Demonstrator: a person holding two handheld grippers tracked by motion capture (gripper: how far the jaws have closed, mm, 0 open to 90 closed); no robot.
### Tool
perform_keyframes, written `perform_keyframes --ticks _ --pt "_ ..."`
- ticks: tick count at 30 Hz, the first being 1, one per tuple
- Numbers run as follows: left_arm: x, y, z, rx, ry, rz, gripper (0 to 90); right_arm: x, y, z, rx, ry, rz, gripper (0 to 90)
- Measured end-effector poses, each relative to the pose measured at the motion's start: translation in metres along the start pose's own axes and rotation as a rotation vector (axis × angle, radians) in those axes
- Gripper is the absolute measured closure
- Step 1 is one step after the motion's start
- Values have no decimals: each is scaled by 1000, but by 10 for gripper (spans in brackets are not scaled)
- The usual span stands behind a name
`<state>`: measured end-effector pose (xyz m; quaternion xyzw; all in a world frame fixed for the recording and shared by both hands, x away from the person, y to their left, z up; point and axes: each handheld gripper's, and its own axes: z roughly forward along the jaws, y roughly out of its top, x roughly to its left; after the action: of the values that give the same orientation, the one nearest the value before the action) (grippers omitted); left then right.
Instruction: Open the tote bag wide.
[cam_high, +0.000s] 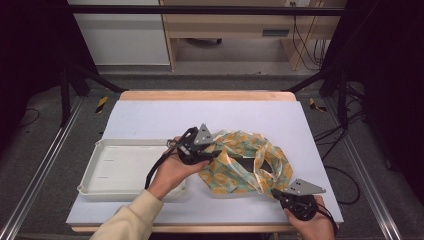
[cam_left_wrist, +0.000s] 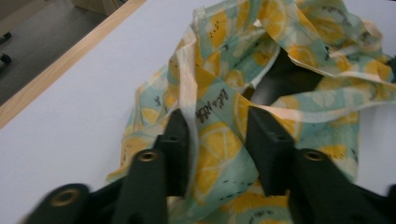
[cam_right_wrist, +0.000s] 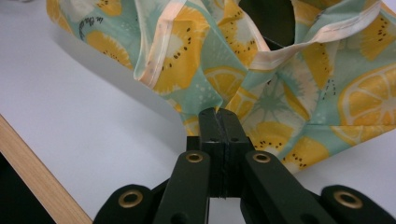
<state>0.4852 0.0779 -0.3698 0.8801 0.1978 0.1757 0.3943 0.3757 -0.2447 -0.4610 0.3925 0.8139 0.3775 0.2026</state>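
**Q:** High view: what is laid out, and how are the tongs set?

**A:** A lemon-print cloth (cam_high: 245, 162) is seen bunched on the white table (cam_high: 150, 120), right of a white tray (cam_high: 125, 167). The right tongs (cam_right_wrist: 218, 116) are shown shut on the cloth's near edge, the fabric pinched flat between the jaws. The left tongs (cam_left_wrist: 217, 133) are placed astride a hemmed fold at the cloth's left side; the jaws are part-way closed, with fabric between them, but firm contact of the pads is not shown.

**Q:** What failure is to be expected from here?

**A:** If the left tongs are lifted before the fold is fully clamped, the hem is likely to slip out and the cloth to sag from the right grip alone. Several layers may also be caught together, so that the cloth cannot be spread. A hard pull against the right tongs could drag the fabric out of that grip.
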Motion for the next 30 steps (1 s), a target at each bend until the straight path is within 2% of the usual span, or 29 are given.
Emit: perform_keyframes --ticks 1,2,3,4,5,6,7,10,11,12,13,14,15,16,17,18,19,20,21,23,25,26,28,30 --pt "-3 -6 -3 -14 -20 -10 723 0 0 0 -3 -1 6 898" --pt "-3 -6 -3 -14 -20 -10 766 0 1 -1 -6 -2 11 892" --pt "-12 -17 -9 -29 -28 -4 796 0 1 -2 -14 -5 9 880" --pt "-12 -17 -9 -29 -28 -4 816 0 1 -2 -14 -5 9 880" --pt "-19 -26 -14 -41 -32 2 828 0 3 -3 -36 -5 22 818" --pt "-19 -26 -14 -41 -32 2 837 0 4 -5 -42 -4 25 794" --pt "-26 -35 -19 -53 -36 8 847 0 7 -6 -60 -2 25 757" --pt "-37 -45 -23 -52 -32 40 859 1 18 -10 -82 -10 25 594" --pt "-38 -47 -24 -55 -38 35 861 2 25 -14 -89 -20 24 546" --pt "-38 -47 -24 -55 -38 35 864 2 25 -14 -89 -20 24 546" --pt "-40 -53 -26 -56 -46 37 866 2 36 -18 -107 -15 19 468" --pt "-40 -53 -26 -56 -46 37 866 2 36 -18 -107 -15 19 468" --pt "-41 -58 -27 -58 -54 33 867 0 48 -18 -117 -10 4 428" --pt "-41 -58 -27 -58 -54 33 868 0 48 -18 -117 -10 4 428" --pt "-43 -62 -28 -61 -57 30 868 -4 62 -15 -107 -18 -5 381" --pt "-43 -62 -28 -61 -57 30 868 -4 62 -15 -107 -18 -5 381" --pt "-43 -64 -28 -68 -61 22 868 -9 75 -7 -102 -14 -3 364" --pt "-43 -64 -28 -68 -61 22 868 -9 75 -7 -102 -14 -3 364" --pt "-43 -65 -29 -74 -61 18 868 -14 86 4 -96 5 13 348" --pt "-42 -65 -31 -79 -55 21 869 -18 95 17 -70 14 33 342" --pt "-42 -65 -32 -85 -53 20 869 -20 98 23 -63 21 37 343" --pt "-41 -65 -34 -83 -53 19 870 -22 104 38 -23 28 39 361" --pt "-40 -65 -35 -94 -56 8 870 -21 107 47 18 27 32 422" --pt "-38 -67 -37 -92 -61 9 869 -20 110 56 53 25 8 530"
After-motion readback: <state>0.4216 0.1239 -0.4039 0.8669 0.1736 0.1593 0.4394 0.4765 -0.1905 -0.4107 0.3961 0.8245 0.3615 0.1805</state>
